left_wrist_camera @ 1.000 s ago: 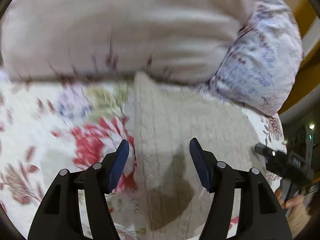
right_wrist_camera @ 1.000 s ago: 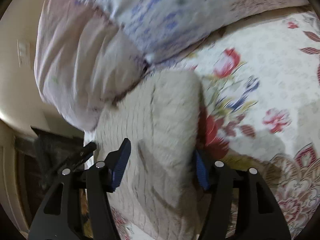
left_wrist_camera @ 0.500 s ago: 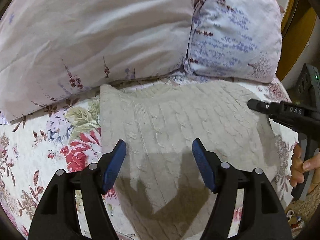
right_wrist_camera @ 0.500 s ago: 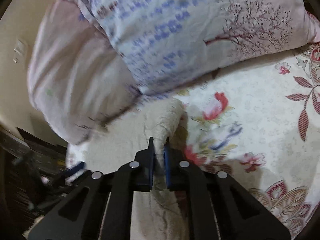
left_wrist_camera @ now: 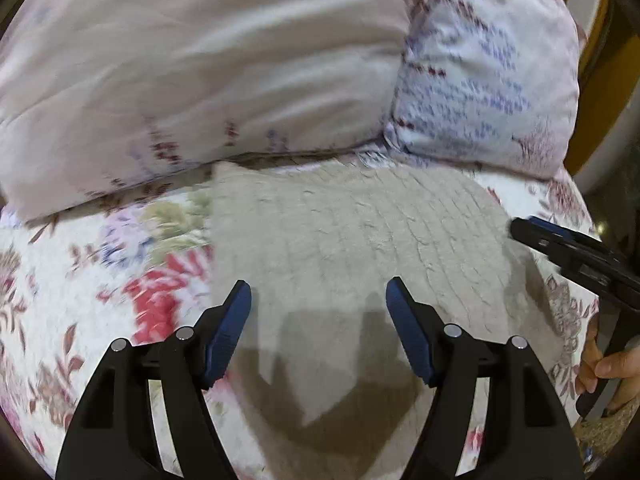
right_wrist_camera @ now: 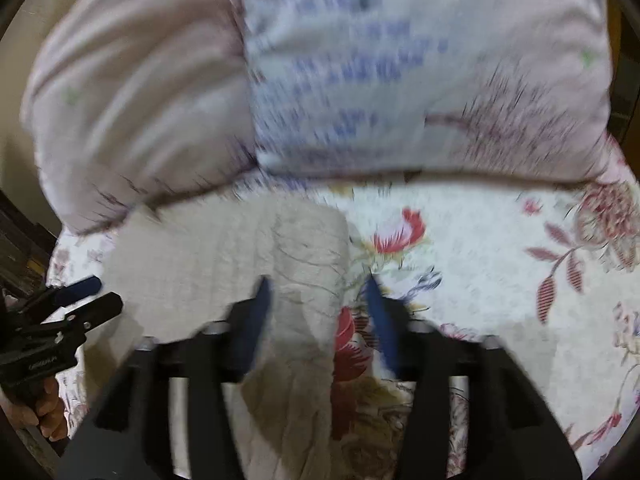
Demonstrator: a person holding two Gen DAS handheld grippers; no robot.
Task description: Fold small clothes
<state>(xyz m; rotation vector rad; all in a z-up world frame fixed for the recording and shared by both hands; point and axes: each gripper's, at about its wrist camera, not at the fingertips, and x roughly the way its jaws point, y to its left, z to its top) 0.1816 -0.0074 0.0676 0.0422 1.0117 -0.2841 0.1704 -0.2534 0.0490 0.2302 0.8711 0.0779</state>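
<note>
1. Sweater (left_wrist_camera: 352, 240), beige cable-knit, lies flat on the floral bedspread (left_wrist_camera: 120, 280), its far edge just beside the pillows (left_wrist_camera: 480, 80).
2. Left gripper (left_wrist_camera: 318, 312) hovers over the sweater, pointing downward, jaws wide and empty.
3. Right gripper (right_wrist_camera: 316, 304) hangs over the sweater's right edge, jaws opening, pads not pressing the knit between them.

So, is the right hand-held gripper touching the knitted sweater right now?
Cannot tell. In the blurred right wrist view the right hand-held gripper is opening over the beige knitted sweater edge; neither contact nor a gap shows plainly.
</note>
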